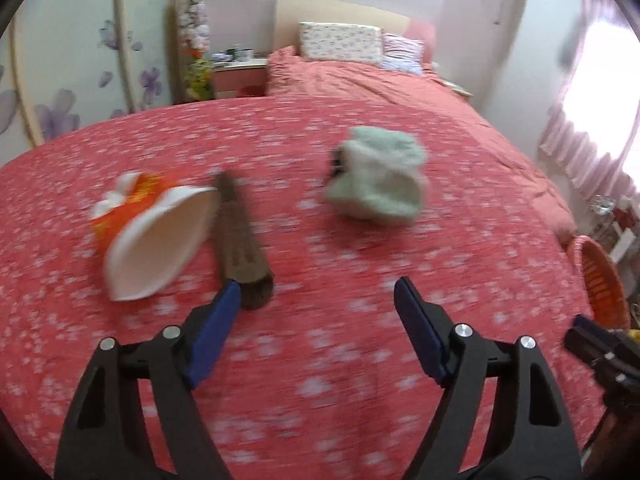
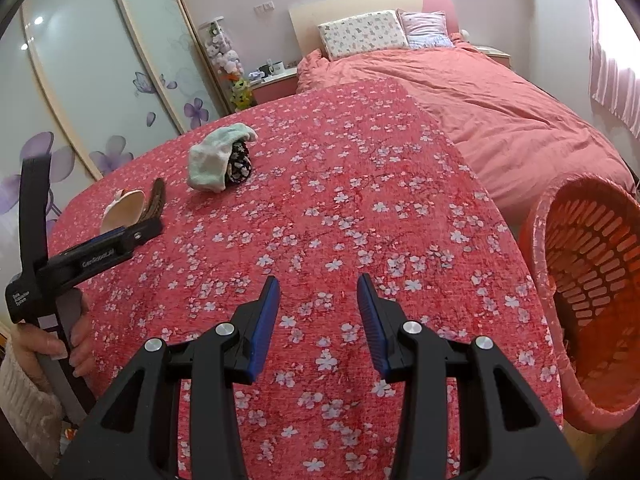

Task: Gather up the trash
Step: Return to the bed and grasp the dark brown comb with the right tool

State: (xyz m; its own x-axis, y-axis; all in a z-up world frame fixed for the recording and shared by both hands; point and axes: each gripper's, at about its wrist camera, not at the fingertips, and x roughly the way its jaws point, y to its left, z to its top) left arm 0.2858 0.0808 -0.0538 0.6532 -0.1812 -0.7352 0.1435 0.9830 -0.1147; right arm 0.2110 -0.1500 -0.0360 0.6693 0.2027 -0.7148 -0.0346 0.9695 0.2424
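Observation:
A crushed orange-and-white paper cup [image 1: 156, 236] lies on its side on the red flowered bedspread [image 1: 320, 360]. A brown, flat, tapering thing [image 1: 236, 236] lies right beside it. Further right sits a pale green cloth bundle [image 1: 380, 176] wrapped round a dark flowered piece [image 2: 239, 162]. My left gripper [image 1: 318, 290] is open over bare cover, and its left pad ends at the brown thing's near end. My right gripper [image 2: 318, 280] is open with nothing between its pads, near the bed's front. The cup [image 2: 122, 210] and the left gripper [image 2: 148, 230] also show in the right wrist view.
An orange slotted basket [image 2: 592, 300] stands off the bed's right edge, tilted toward me. A person's hand [image 2: 52, 344] holds the left gripper's handle. Pillows [image 2: 360, 34] lie at the headboard, a nightstand [image 2: 276, 80] and wardrobe doors [image 2: 80, 80] on the left.

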